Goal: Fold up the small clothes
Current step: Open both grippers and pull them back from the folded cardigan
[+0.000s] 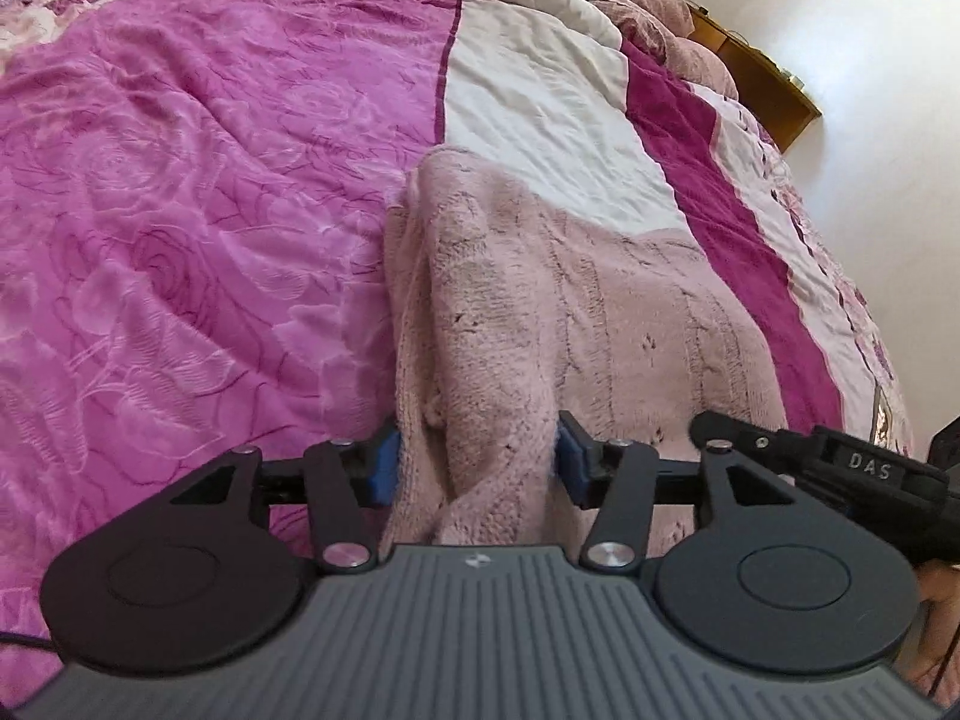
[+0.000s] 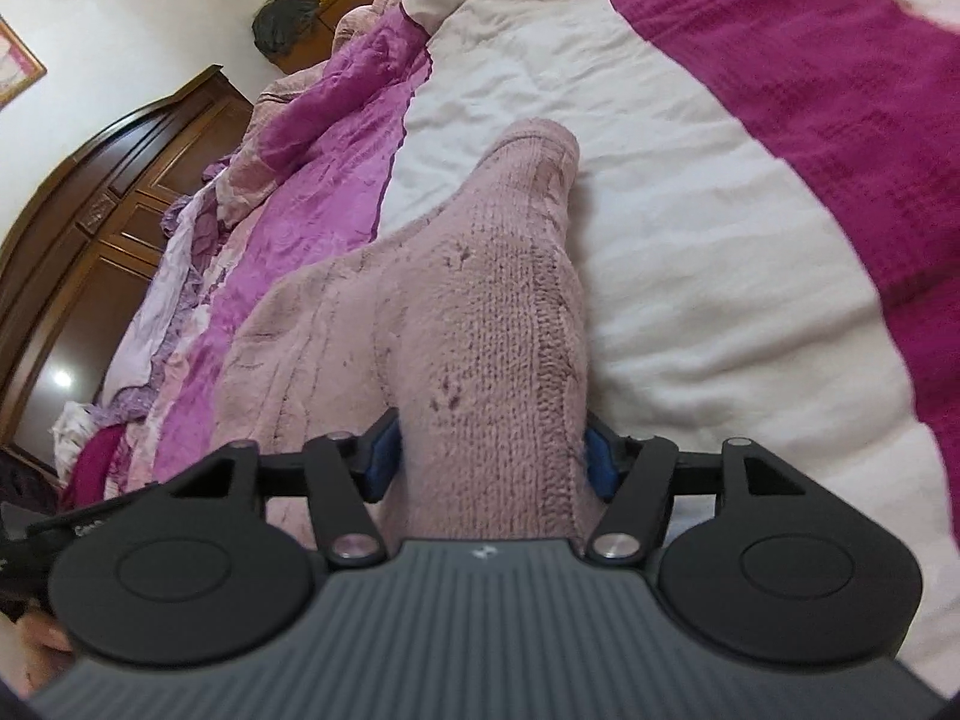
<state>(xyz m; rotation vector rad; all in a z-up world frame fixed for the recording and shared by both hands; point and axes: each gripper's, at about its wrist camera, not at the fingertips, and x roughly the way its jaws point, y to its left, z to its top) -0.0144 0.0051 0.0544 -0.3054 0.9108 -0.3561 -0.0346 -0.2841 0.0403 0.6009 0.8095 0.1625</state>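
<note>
Left hand-held gripper (image 1: 477, 459) clamped on sweater (image 1: 540, 312) | right hand-held gripper (image 2: 489, 459) likewise, I judge | sweater runs far along bed (image 1: 180, 180)

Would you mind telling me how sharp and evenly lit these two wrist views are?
Left wrist view: mostly sharp, soft daylight, fisheye bending the bed's edge; the pink knit garment is crisp. Right wrist view: the bedspread at upper right is motion-smeared, and a glare spot sits on the wardrobe.
</note>
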